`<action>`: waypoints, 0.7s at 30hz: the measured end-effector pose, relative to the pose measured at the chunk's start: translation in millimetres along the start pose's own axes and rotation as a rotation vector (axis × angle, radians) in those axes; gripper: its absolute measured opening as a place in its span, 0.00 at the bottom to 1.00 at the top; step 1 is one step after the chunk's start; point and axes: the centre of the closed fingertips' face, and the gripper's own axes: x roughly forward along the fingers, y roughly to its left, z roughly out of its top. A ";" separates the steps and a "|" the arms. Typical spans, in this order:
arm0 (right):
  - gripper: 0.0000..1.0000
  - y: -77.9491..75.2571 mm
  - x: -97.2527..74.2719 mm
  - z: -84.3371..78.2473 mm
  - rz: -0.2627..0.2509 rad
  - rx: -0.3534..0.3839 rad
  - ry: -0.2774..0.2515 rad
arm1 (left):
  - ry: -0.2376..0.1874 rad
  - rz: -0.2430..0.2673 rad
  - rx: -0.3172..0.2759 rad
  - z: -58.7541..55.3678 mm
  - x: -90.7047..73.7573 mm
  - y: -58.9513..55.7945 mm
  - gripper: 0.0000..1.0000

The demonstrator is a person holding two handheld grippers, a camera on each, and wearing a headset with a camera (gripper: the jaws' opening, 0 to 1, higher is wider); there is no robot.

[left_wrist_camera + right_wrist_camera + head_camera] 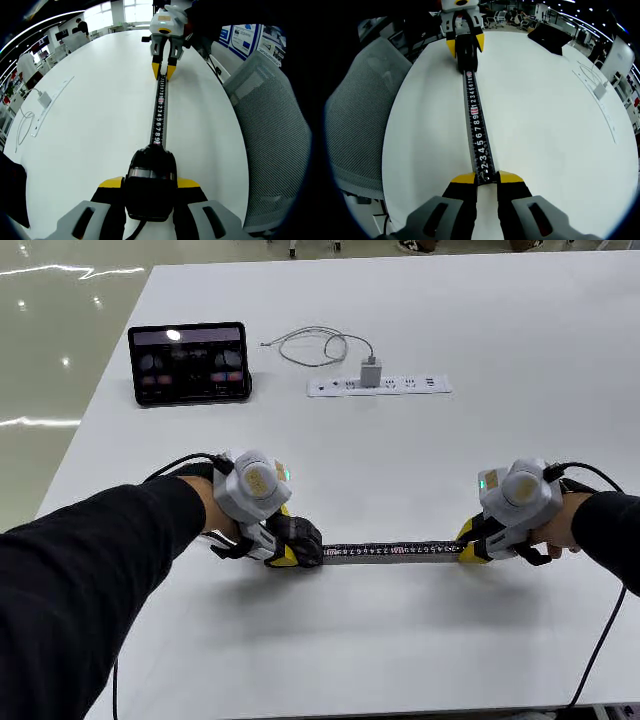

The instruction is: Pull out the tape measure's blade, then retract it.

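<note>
My left gripper is clenched on the black tape measure case, with 1 jaw on each side. My right gripper is clamped on the tip of the blade. The blade is drawn out and lies flat on the white table, straight between the 2 grippers. Case and blade lie nearer to me than the power strip. The tablet stands left of the power strip.
</note>
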 end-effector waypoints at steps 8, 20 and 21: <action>0.10 -1.2 -2.2 -4.3 -0.002 0.001 0.004 | -0.002 -0.001 0.000 0.0 -0.6 -0.2 0.32; 0.10 -4.6 -4.3 -11.1 -0.008 0.011 0.004 | -0.002 -0.003 0.001 -0.3 -0.7 -0.3 0.32; 0.10 -4.7 -4.5 -11.6 -0.008 0.012 0.005 | -0.002 -0.003 0.001 -0.2 -0.7 -0.3 0.32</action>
